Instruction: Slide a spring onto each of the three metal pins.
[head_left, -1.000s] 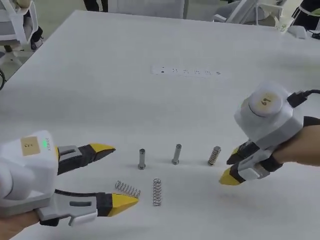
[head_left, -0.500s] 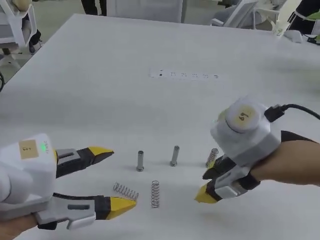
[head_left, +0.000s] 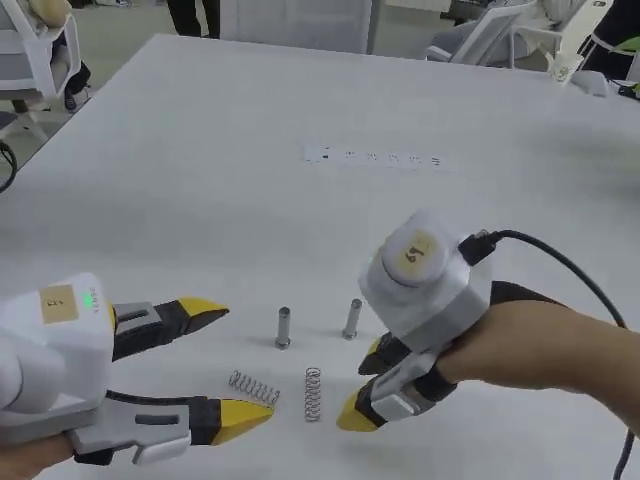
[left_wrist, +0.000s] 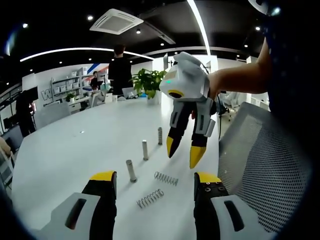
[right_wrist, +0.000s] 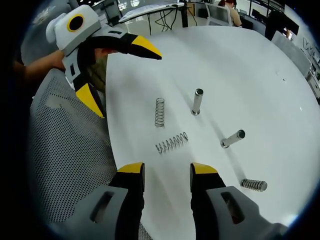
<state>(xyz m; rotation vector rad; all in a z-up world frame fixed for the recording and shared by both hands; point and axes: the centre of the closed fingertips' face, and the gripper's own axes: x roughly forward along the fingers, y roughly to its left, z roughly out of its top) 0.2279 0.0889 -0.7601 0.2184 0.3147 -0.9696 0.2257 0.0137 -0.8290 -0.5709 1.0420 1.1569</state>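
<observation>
The left gripper (head_left: 230, 360) is hovering left of the left-hand bare pin (head_left: 283, 328), its jaws wide apart and holding nothing. One loose spring (head_left: 253, 384) is lying in front of that pin and the other loose spring (head_left: 313, 392) just to its right. The second bare pin (head_left: 352, 318) is standing beside it. Farther right, the right gripper (head_left: 362, 392) is hanging with its jaws apart and empty, and the spring-covered pin (left_wrist: 159, 135) is standing beyond.

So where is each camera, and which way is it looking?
Head view: on the person's head, looking down at the table, pins and loose springs; left gripper, right gripper and a forearm show.
Left gripper view: on the left gripper, facing the right gripper across the pins; its own open jaws show.
Right gripper view: on the right gripper, facing back at the left gripper; its own jaws show.
Shared: both gripper views show the pin wearing a spring.
</observation>
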